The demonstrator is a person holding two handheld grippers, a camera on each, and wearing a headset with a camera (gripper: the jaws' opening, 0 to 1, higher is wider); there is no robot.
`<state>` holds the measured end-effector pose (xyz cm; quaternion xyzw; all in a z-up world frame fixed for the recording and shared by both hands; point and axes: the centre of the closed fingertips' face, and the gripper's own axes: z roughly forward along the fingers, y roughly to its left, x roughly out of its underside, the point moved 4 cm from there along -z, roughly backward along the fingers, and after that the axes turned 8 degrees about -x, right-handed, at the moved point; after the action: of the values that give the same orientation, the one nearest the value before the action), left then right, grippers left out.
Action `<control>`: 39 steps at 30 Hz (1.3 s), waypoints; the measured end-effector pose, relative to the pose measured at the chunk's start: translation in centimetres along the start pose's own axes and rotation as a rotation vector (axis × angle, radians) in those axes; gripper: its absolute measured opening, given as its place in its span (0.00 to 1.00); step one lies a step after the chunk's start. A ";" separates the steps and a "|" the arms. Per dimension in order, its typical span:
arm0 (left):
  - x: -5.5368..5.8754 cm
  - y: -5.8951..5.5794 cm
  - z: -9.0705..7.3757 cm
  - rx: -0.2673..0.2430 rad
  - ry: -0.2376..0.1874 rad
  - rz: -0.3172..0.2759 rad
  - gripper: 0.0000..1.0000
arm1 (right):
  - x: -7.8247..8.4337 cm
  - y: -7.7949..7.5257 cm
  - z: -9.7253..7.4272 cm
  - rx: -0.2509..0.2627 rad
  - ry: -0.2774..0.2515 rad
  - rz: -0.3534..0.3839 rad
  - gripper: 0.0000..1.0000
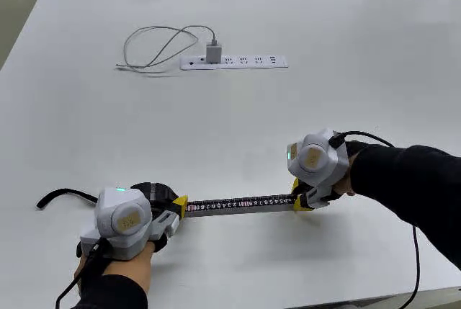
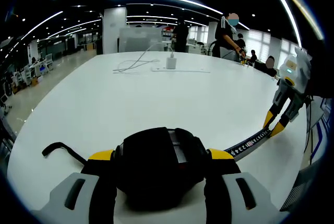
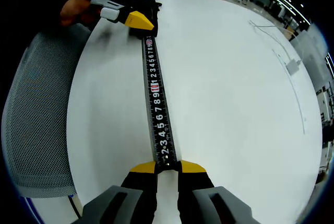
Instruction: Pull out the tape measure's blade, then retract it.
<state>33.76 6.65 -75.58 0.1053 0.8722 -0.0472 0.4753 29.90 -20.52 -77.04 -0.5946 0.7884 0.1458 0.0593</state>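
Note:
The black tape measure case sits near the table's front left, with my left gripper shut on it; in the left gripper view the case lies between yellow-tipped jaws. Its black blade with white numbers runs flat along the table to the right. My right gripper is shut on the blade's end. In the right gripper view the blade stretches from my right gripper away to the case. A black wrist strap trails left of the case.
A white power strip with a plugged-in charger and a looped grey cable lies mid-table. A grey mesh chair stands at the table's near edge. People stand beyond the far end.

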 end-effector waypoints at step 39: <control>0.0 0.1 0.1 0.020 0.016 0.013 0.64 | -0.9 -0.1 0.4 -0.010 -0.009 -0.002 0.10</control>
<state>33.80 6.71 -75.65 0.1160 0.8747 -0.0520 0.4678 30.19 -19.55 -77.17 -0.5951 0.7867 0.1526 0.0600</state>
